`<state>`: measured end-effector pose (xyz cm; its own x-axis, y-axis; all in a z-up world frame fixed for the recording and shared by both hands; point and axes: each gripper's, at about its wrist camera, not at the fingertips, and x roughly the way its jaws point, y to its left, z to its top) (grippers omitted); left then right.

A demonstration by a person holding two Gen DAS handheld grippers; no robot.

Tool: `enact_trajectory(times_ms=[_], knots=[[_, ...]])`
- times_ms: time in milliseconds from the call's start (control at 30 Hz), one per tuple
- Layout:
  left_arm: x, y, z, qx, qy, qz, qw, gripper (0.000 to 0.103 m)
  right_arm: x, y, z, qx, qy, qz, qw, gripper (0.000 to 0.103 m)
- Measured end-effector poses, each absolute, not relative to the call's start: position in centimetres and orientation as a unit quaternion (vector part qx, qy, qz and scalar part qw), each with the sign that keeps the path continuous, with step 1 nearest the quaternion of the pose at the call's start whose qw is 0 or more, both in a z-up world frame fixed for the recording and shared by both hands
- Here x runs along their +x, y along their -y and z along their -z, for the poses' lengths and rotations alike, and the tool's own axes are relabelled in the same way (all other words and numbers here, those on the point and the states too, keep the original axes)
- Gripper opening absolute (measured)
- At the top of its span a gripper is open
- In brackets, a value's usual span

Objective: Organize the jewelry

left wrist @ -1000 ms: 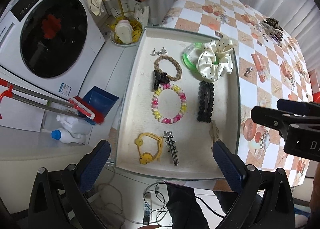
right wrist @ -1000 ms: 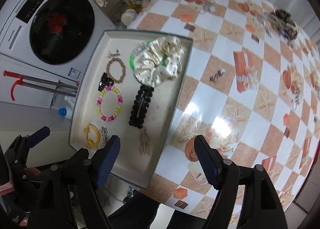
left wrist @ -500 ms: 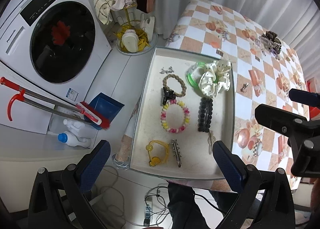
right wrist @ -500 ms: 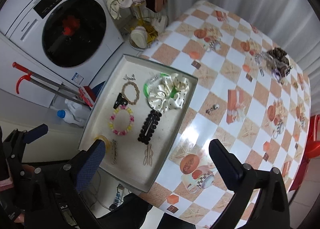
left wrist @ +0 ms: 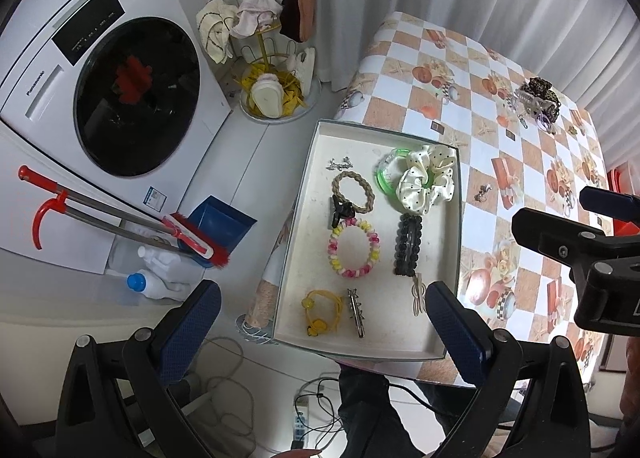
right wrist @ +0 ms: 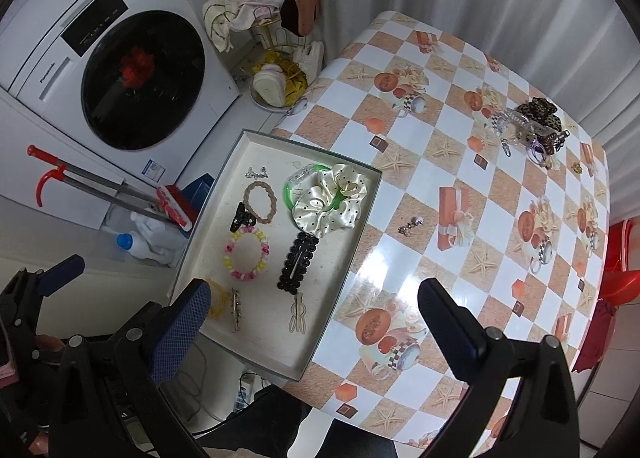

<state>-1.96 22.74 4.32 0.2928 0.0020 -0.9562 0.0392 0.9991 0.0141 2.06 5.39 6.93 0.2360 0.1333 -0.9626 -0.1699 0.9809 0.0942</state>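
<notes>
A: Over the tray (left wrist: 456,254), in the left view, what does the left gripper (left wrist: 320,322) see?
B: Fingers spread, holding nothing. The hair ties and clips lie ahead of it in the tray, the black clip (left wrist: 408,244) lengthwise along the view.

A: And in the right view?
B: The right gripper (right wrist: 314,318) is spread and empty too. A small earring (right wrist: 410,227) lies loose on the table (right wrist: 420,174) ahead, slightly right, with a pile of pieces (right wrist: 532,124) far beyond. The right hand looks nearer both.

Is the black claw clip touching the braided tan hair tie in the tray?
Touching. The left wrist view shows the black claw clip overlapping the lower edge of the braided tan hair tie; no gap shows.
</notes>
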Motion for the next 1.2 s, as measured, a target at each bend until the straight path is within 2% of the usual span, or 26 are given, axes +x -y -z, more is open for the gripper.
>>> enact_trajectory(times_ms=[1200], knots=[[-1.89, -22.49, -4.06, 0.019, -0.600, 0.007, 0.800, 0.103, 2.18, -5.39, -6.90, -0.015, -0.612, -0.097, 0.785, 0.103]])
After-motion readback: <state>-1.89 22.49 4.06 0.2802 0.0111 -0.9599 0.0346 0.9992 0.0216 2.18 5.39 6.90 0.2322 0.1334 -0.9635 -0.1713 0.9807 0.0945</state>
